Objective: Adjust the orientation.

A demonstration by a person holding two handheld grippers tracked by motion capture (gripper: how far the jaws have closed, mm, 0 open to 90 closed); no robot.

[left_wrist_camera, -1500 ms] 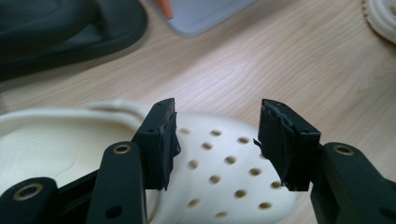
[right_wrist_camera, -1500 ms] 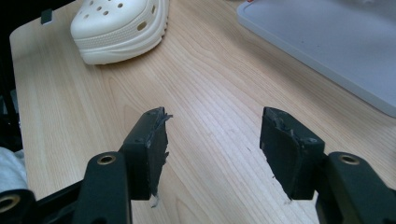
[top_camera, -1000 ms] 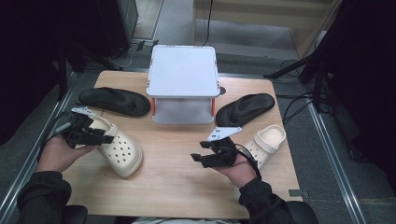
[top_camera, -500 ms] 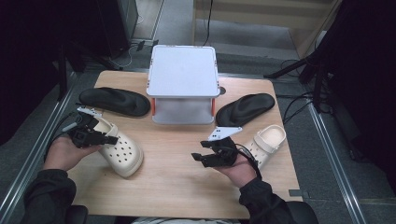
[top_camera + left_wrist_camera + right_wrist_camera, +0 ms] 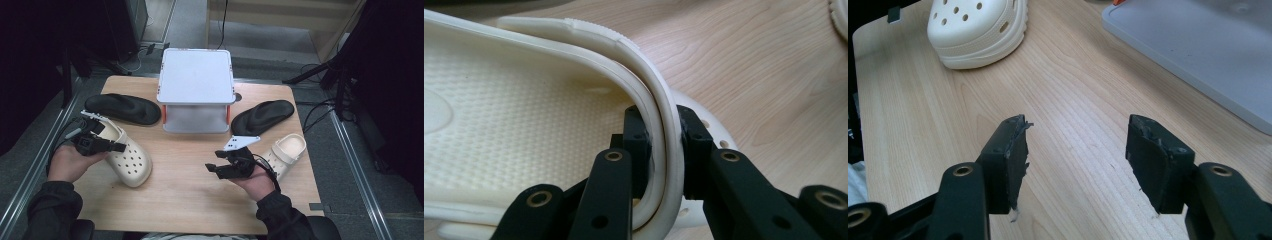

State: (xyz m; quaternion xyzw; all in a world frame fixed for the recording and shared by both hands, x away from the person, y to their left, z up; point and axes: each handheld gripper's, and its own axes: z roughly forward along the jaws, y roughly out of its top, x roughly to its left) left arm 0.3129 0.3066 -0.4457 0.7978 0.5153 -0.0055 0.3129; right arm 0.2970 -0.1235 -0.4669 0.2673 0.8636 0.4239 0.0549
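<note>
A cream clog point(image 5: 131, 161) lies at the table's left, toe towards the person. My left gripper point(image 5: 116, 147) reaches into its opening from the left. In the left gripper view its jaws have just been closing, and my left gripper point(image 5: 664, 131) is now shut on the clog's upper rim point(image 5: 659, 100), one pad inside and one outside. A second cream clog point(image 5: 288, 149) lies at the right. Beside it my right gripper point(image 5: 214, 163) hovers over bare wood. In its own view my right gripper point(image 5: 1076, 145) stands open with nothing between the jaws.
A grey lidded box point(image 5: 196, 82) stands at the back centre, its lid point(image 5: 1198, 45) close to the right gripper. One black sandal point(image 5: 122, 108) lies left of the box and another black sandal point(image 5: 263, 116) right of it. The table's wooden front middle point(image 5: 185, 200) is bare.
The left gripper's jaws have closed onto the clog's rim, with the hand shifting only slightly. The right hand and gripper have stayed where they were.
</note>
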